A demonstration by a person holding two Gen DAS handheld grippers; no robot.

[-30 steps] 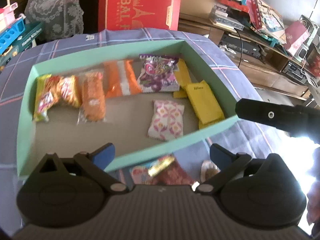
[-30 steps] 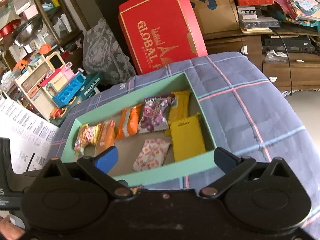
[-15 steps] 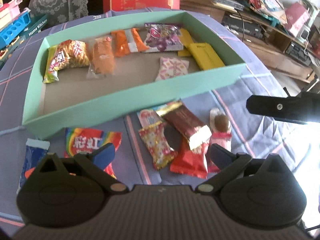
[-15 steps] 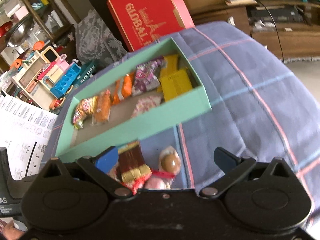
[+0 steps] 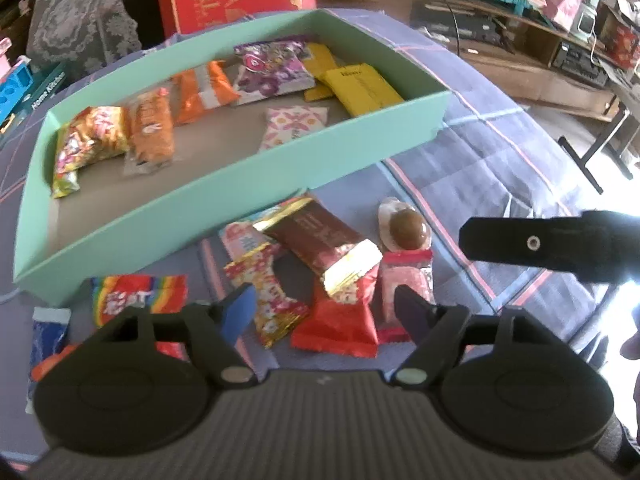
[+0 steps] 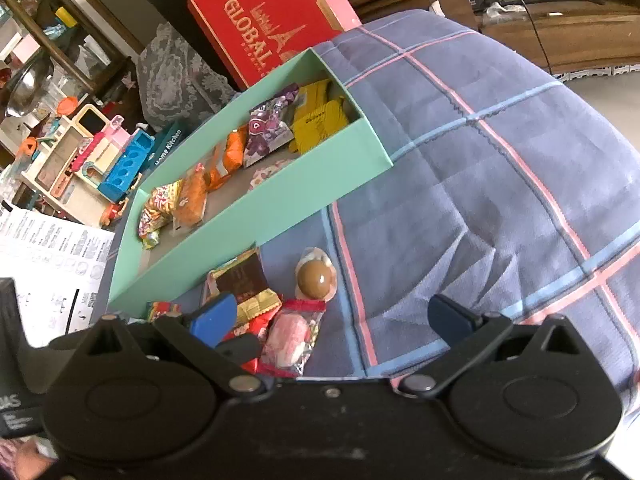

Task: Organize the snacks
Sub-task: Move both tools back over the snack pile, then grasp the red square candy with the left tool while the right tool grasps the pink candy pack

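Now both grippers are hovering over loose snacks beside the green tray point(image 5: 248, 204).
Left gripper point(image 5: 324, 308) is closing, nothing pinched yet; right gripper point(image 6: 332, 316) is gaping empty.

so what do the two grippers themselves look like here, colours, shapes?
Both match: the left gripper and right gripper have black bodies with two round housings, angled black linkage arms on silver pivot pins, and blue fingertip pads. The left's base plate is ribbed grey, the right's black. No cables or sleeves are visible.
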